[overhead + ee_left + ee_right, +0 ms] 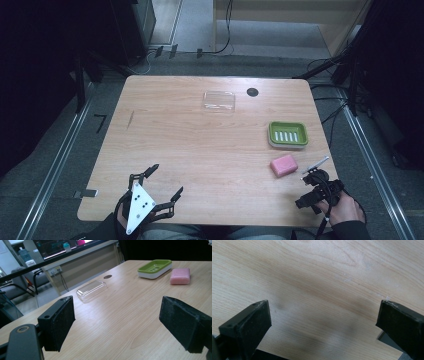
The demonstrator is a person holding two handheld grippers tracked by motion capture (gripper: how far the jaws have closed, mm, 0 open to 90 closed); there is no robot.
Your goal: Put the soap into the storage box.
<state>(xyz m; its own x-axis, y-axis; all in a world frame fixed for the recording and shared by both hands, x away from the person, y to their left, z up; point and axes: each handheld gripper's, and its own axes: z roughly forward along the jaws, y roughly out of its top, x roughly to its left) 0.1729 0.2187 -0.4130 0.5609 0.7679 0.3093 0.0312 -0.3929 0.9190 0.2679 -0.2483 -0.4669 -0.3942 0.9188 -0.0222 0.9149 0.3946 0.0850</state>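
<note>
A pink soap bar (283, 165) lies on the wooden table (200, 150) at the right, just in front of a green soap dish (287, 134) with a white base. A clear plastic lid (218, 100) rests near the far edge. My left gripper (166, 180) hovers at the near left edge, open and holding nothing. In the left gripper view its jaws (117, 325) stand wide apart, facing the lid (91, 290), the dish (155, 268) and the soap (180, 276). My right gripper (314, 186) sits at the near right corner, close to the soap. Its jaws (324, 325) are open over bare wood.
A dark round hole (252, 92) marks the tabletop beside the lid. Cables (325, 65) and metal rails (55, 165) run along the floor around the table. Chairs (22, 285) and a monitor (62, 247) stand beyond the far edge.
</note>
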